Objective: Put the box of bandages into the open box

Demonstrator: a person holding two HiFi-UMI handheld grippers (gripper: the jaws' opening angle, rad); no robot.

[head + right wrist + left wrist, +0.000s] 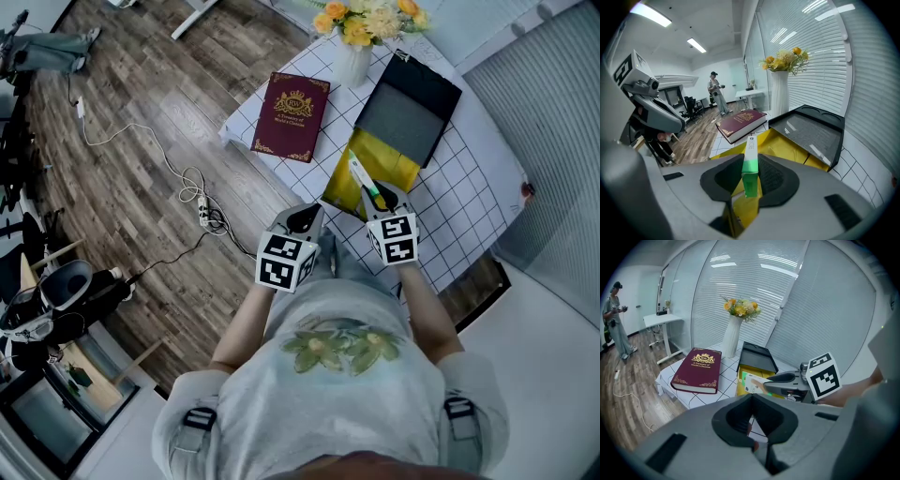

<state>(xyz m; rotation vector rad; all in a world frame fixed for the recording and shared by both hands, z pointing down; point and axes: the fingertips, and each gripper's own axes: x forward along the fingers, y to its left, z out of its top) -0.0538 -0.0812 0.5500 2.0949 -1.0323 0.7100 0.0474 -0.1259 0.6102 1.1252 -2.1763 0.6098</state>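
1. at a table draped in a white grid-patterned cloth [469,178], a person [347,375] in a pale shirt leans over with a grey two-jaw gripper in each hand.
2. the right gripper [377,195] pinches a slim white-and-green cardboard box of bandages [750,161], which stands on its narrow edge. the pads press on both flat faces, and the green end is nearest the hand.
3. the box of bandages hangs over the yellow lining of the open box [394,164], close to its near edge. whether it touches the lining cannot be told.
4. the open box's black lid [410,108] lies flat on the cloth just behind it.
5. the left gripper [752,420] hovers at the table's near edge, beside the right one, with its jaws spread and nothing between them.
6. a thick maroon hardback book [292,115] with gold lettering lies to the left of the open box. a white vase [353,61] of yellow flowers [361,23] stands at the far end of the table.
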